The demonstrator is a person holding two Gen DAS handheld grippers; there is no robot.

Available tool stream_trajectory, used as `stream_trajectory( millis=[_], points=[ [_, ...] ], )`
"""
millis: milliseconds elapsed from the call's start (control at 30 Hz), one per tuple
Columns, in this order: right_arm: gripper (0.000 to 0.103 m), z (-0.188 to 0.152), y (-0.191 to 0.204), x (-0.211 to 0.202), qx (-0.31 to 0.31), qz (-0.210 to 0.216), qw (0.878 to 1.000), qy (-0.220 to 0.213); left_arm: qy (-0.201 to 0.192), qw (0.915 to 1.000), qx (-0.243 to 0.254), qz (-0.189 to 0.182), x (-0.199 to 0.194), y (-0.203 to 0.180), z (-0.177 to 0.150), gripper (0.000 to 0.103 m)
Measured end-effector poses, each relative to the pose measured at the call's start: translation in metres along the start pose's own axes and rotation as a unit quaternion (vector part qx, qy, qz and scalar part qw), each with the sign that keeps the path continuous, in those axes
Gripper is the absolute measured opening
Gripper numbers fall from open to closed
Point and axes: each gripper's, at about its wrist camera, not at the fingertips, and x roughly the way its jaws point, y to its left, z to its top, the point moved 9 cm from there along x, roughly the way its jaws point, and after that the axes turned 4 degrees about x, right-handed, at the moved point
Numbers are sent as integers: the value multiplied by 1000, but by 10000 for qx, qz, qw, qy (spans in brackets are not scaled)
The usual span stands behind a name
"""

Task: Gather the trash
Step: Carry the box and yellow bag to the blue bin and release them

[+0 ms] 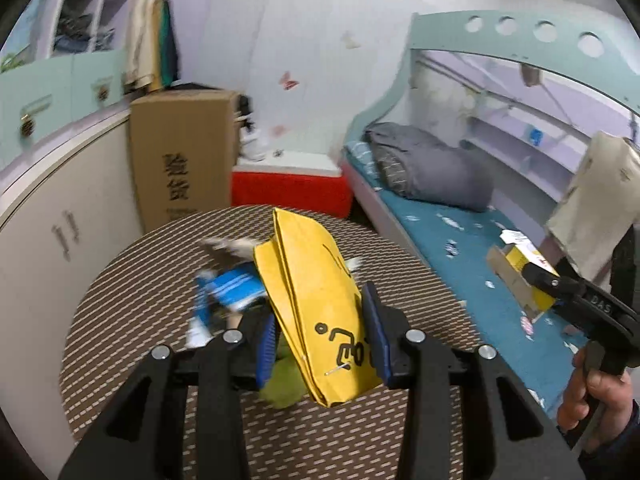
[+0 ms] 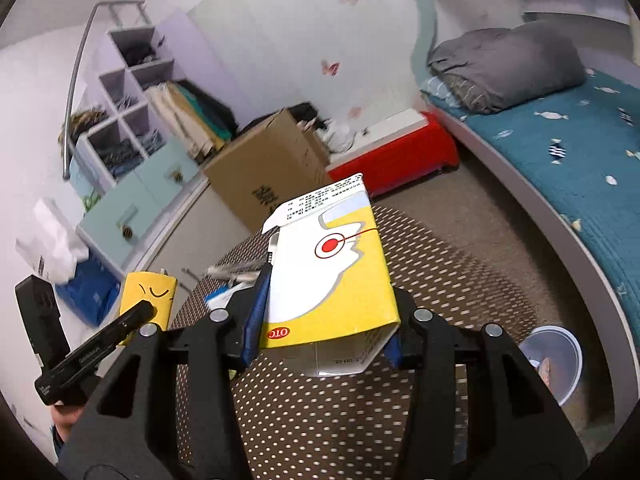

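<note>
Two hand-held grippers, each carrying one piece of trash above a round, dot-patterned table (image 1: 132, 280). The left gripper (image 1: 324, 344) is clamped on a folded yellow paper bag (image 1: 316, 300), its blue pads pressing the bag's flat sides near the lower end; the right gripper (image 2: 324, 332) is clamped on a yellow-and-white medicine carton (image 2: 332, 272), its jaws closed against the carton's two narrow sides. The step in hand appears to be carrying both pieces off to a bin, which neither view shows. To do it well, both grips should be kept firm and steady: the bag is held low and stands tall above the pads, so it may swing or slip, and the carton is light, hollow card that will crush if squeezed harder. The bag is creased lengthwise, printed with black marks and stapled near the bottom. The carton has its end flaps open, a red target mark on the face and a red oval label near the pads. More litter, including a blue-and-white wrapper (image 1: 236, 288), lies on the table behind the bag, so the task looks unfinished.
</note>
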Motion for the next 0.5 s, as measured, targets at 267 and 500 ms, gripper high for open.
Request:
stream_trajectory(
  millis=[267, 500],
  points=[
    [46, 22, -72, -41, 466, -485, 9971, -363, 95, 9965, 426, -714, 34, -98, 11, 38],
    [46, 24, -148, -65, 990, -1011, 9886, -506, 312, 9895, 763, -1190, 66, -171, 2, 38]
  ],
)
